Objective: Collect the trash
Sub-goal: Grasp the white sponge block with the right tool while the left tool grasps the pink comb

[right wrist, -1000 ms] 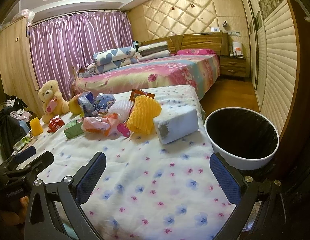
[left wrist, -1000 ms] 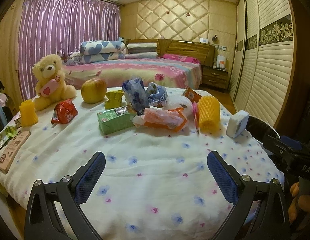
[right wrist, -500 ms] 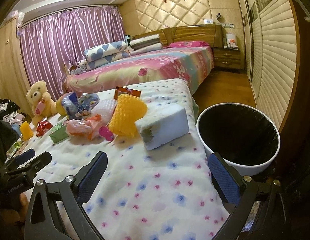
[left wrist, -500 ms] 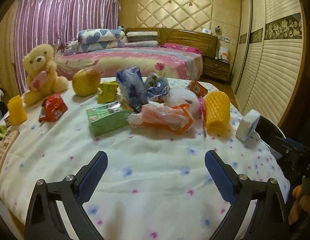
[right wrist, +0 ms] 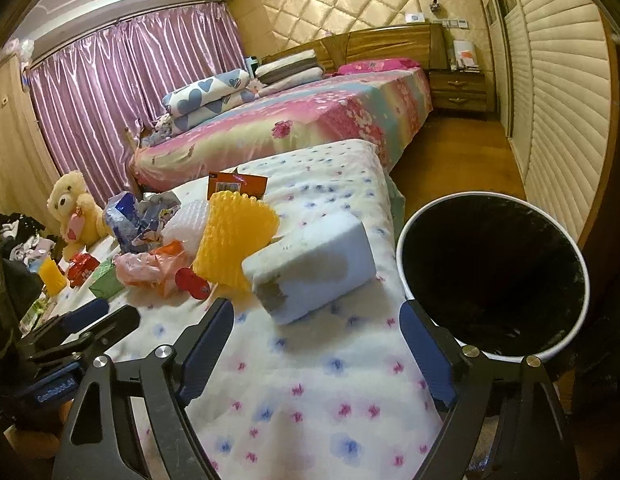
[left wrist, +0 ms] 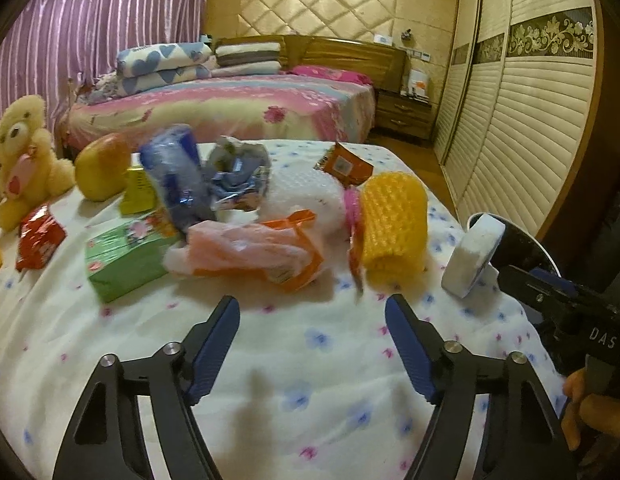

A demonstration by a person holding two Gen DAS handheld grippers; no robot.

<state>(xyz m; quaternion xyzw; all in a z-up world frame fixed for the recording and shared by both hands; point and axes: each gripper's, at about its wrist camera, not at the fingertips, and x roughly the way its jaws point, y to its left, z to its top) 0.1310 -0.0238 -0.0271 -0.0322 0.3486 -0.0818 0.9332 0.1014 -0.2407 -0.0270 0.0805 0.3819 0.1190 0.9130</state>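
Observation:
A heap of trash lies on the flowered tablecloth (left wrist: 310,360): an orange-pink plastic bag (left wrist: 249,250), a yellow foam net (left wrist: 394,228), a blue wrapper (left wrist: 177,176) and a white sponge block (left wrist: 472,254). My left gripper (left wrist: 312,318) hovers just short of the plastic bag, its jaws closing with nothing between them. In the right wrist view my right gripper (right wrist: 316,320) sits just before the white sponge block (right wrist: 314,268), jaws closing and empty. A white bin (right wrist: 406,240) with a black liner stands off the table's right edge.
A green carton (left wrist: 121,256), a red packet (left wrist: 37,240), a yellow box (left wrist: 139,192), an apple (left wrist: 101,166) and a teddy bear (left wrist: 23,156) sit on the left. An orange packet (right wrist: 235,184) lies behind the foam net. A bed (right wrist: 310,120) stands beyond.
Both grippers have moved forward toward the trash heap, which now looks larger. The jaws of both have narrowed, the left more than the right.

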